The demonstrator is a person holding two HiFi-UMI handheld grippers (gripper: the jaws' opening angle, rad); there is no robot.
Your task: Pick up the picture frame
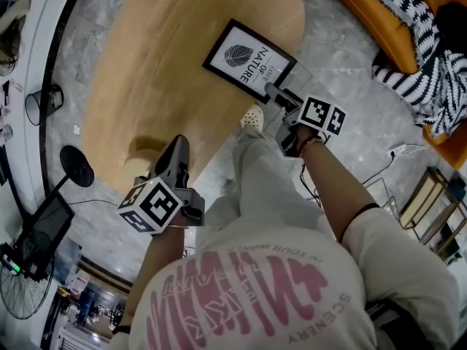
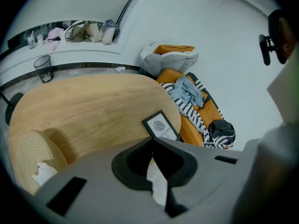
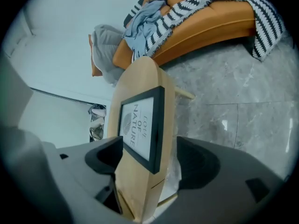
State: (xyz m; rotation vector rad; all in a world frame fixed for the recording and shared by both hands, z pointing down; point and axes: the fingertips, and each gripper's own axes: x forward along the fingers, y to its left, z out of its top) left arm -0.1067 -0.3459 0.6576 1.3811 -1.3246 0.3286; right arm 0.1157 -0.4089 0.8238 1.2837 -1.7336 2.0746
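The black-edged picture frame (image 1: 248, 60) with a white leaf print lies flat at the near right rim of the oval wooden table (image 1: 160, 64). My right gripper (image 1: 281, 95) is at its near corner. In the right gripper view the frame (image 3: 140, 125) and the table's rim stand between the open jaws of the right gripper (image 3: 149, 160), and neither pad presses on it. My left gripper (image 1: 177, 148) hangs over the table's near edge, away from the frame. In its own view the left gripper (image 2: 150, 143) is shut with nothing held, and the frame (image 2: 161, 127) lies beyond its tips.
An orange sofa (image 1: 408, 20) with a striped blanket stands right of the table. A wire bin (image 1: 40, 104) and a fan (image 1: 22, 290) are at the left, a metal rack (image 1: 430, 203) at the right. A woven round mat (image 2: 28, 153) lies on the table's left end.
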